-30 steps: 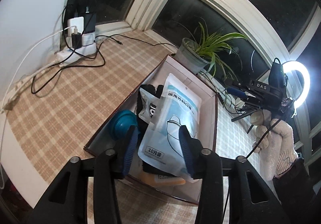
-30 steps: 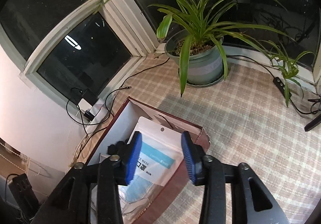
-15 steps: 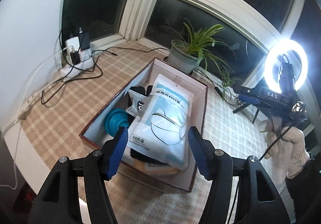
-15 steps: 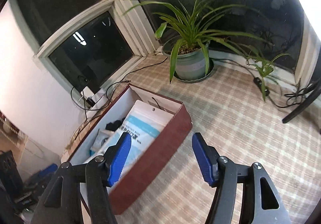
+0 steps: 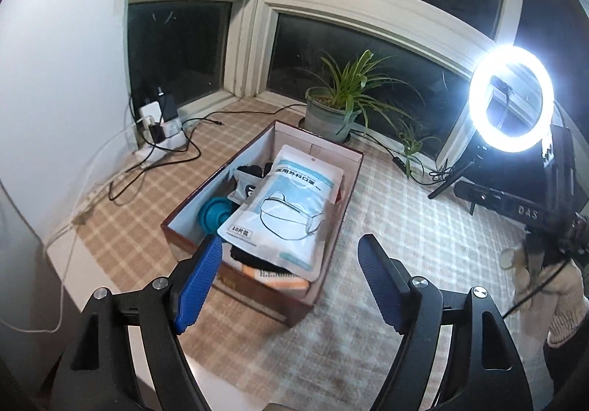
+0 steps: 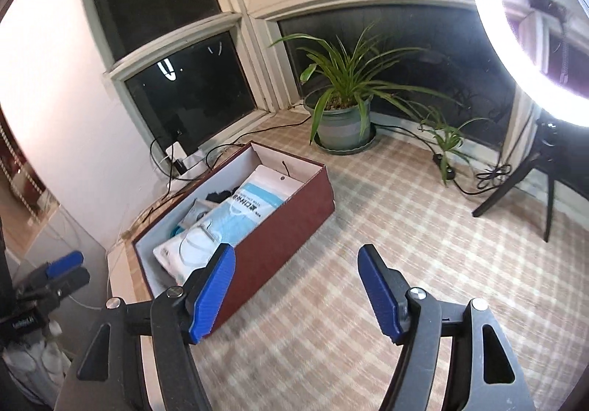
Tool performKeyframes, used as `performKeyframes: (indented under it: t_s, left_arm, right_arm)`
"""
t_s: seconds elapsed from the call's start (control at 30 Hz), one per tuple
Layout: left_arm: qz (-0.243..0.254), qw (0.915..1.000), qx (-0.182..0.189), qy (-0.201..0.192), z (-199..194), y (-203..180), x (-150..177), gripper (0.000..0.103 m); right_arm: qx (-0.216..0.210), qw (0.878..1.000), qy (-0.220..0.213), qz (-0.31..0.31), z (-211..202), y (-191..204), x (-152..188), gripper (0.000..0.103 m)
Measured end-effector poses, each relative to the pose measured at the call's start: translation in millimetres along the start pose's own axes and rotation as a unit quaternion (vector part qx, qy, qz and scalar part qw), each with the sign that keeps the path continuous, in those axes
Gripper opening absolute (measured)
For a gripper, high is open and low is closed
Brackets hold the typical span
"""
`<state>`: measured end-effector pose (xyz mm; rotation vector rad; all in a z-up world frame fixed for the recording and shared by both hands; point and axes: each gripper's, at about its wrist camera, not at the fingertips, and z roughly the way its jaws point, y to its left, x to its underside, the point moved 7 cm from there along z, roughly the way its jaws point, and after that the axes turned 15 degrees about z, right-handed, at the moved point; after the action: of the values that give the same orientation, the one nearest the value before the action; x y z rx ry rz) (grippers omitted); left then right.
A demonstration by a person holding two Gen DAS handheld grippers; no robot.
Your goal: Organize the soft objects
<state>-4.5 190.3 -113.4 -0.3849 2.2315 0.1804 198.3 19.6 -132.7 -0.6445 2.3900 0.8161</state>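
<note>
Jaws opening on both sides, and nothing sits between either pair: the left gripper (image 5: pixel 289 273) spreads its blue pads wide above the near end of the box (image 5: pixel 265 295), and the right gripper (image 6: pixel 296 287) does the same off the box's near right corner, over bare checked tablecloth (image 6: pixel 405 212). Both are empty, so this looks like the let-go step with the hands clear of the load. Inside the box, the mask packet (image 5: pixel 285 205) lies on top, slanted along its length, its near edge hanging toward the front wall over something orange and something black that I can't make out. Left of the packet in the box sit a teal round thing (image 5: pixel 211 214) and a small grey pouch (image 5: pixel 244 186), partly tucked under it. Beyond the far end of the box stands the potted plant (image 6: pixel 342 116); to the far left of the box, by the wall, a power strip (image 5: pixel 158 142) trails its cables; well to the right of the box glows the ring light (image 5: pixel 511 98). No loose soft item shows on the cloth around the box, so my read is the sorting is close to done. Next move, I'd judge: either nudge the packet flat so it settles below the rim, or look for another piece outside these views.
</note>
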Motion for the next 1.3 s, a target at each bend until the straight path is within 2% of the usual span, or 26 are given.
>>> performKeyframes:
  t_s: [0.17, 0.43, 0.53, 0.63, 0.8, 0.9, 1.3]
  left_arm:
    - [0.009, 0.9996, -0.028, -0.007, -21, -15, 5, 0.079]
    - [-0.004, 0.9987, -0.049, -0.014, -47, -30, 14, 0.080]
    - [-0.004, 0.9985, -0.052, -0.016, -56, -39, 16, 0.080]
    - [-0.002, 0.9983, -0.055, -0.019, -63, -48, 17, 0.080]
    - [0.001, 0.9986, -0.048, -0.024, -71, -63, 18, 0.080]
    - [0.002, 0.9985, -0.049, -0.026, -74, -69, 18, 0.080]
    - [-0.001, 0.9985, -0.050, -0.023, -73, -77, 21, 0.080]
  right_arm:
    - [-0.008, 1.000, -0.014, -0.008, -31, -3, 18, 0.069]
    - [0.000, 0.998, -0.052, -0.034, -81, -3, 39, 0.070]
    - [0.004, 0.997, -0.066, -0.044, -96, -2, 47, 0.081]
    - [0.009, 0.996, -0.077, -0.049, -108, -1, 54, 0.083]
    - [0.009, 0.995, -0.082, -0.055, -119, -1, 61, 0.084]
    - [0.014, 0.994, -0.090, -0.066, -124, 1, 63, 0.090]
    - [0.025, 0.992, -0.092, -0.084, -126, 2, 68, 0.090]
